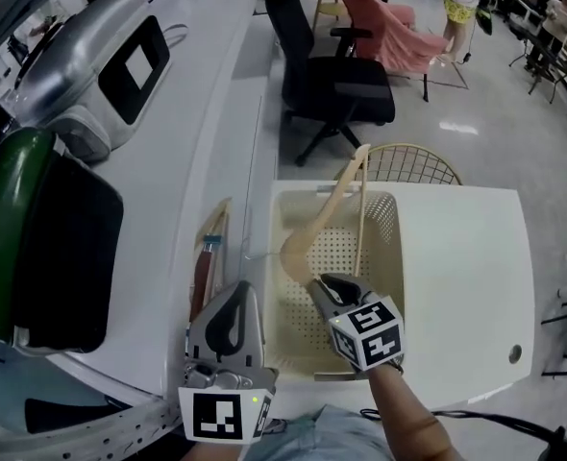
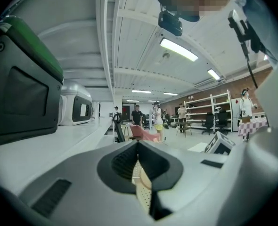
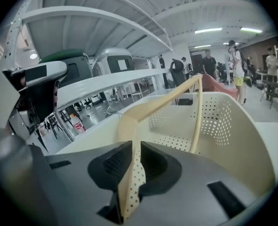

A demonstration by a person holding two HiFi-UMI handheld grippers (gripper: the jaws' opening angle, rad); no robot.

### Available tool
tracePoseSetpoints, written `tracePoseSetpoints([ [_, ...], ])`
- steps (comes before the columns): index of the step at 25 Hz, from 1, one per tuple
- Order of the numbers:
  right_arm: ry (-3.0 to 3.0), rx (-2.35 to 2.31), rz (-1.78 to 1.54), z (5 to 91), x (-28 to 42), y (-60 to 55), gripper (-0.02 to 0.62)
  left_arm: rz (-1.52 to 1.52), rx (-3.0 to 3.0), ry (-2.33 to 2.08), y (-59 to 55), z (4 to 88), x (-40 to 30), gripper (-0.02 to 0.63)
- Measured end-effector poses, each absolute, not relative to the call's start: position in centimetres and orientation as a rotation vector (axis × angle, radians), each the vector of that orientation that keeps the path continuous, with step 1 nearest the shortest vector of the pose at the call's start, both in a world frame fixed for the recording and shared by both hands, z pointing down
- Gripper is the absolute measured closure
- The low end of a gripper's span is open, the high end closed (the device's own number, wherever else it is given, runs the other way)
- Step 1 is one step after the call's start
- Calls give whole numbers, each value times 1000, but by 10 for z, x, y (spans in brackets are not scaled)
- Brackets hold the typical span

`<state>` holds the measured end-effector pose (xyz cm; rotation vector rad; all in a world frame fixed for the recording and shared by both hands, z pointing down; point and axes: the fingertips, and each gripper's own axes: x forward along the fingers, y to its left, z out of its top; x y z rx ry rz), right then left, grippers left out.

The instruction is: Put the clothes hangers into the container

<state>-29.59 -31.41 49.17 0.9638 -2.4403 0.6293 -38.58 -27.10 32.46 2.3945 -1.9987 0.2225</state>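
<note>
Right tool (image 1: 317, 284) clamped on pale hanger (image 1: 332, 214) in perforated cream basket (image 1: 385, 224), left tool (image 1: 239, 290) closed, empty

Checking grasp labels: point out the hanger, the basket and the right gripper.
hanger (image 3: 160, 102): right gripper view, on its sloping arm.
basket (image 1: 383, 243): head view, on its perforated right wall.
right gripper (image 1: 317, 283): head view, between the tips of its fingers.
</note>
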Motion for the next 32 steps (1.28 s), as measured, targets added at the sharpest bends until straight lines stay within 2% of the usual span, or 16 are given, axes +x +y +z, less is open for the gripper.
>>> tracePoseSetpoints([
  [9, -2499, 977, 568, 473, -296, -312, 534, 228, 2378, -2027, -263, 322, -385, 595],
  [19, -2749, 1109, 286, 342, -277, -284, 548, 99, 2473, -2090, -234, 270, -367, 594],
  [24, -2829, 1226, 80, 279, -260, -263, 565, 128, 2500, -2075, -227, 256, -356, 594],
  [32, -2797, 1358, -53, 262, -234, -250, 583, 43, 2534, -2097, -227, 240, -346, 595],
])
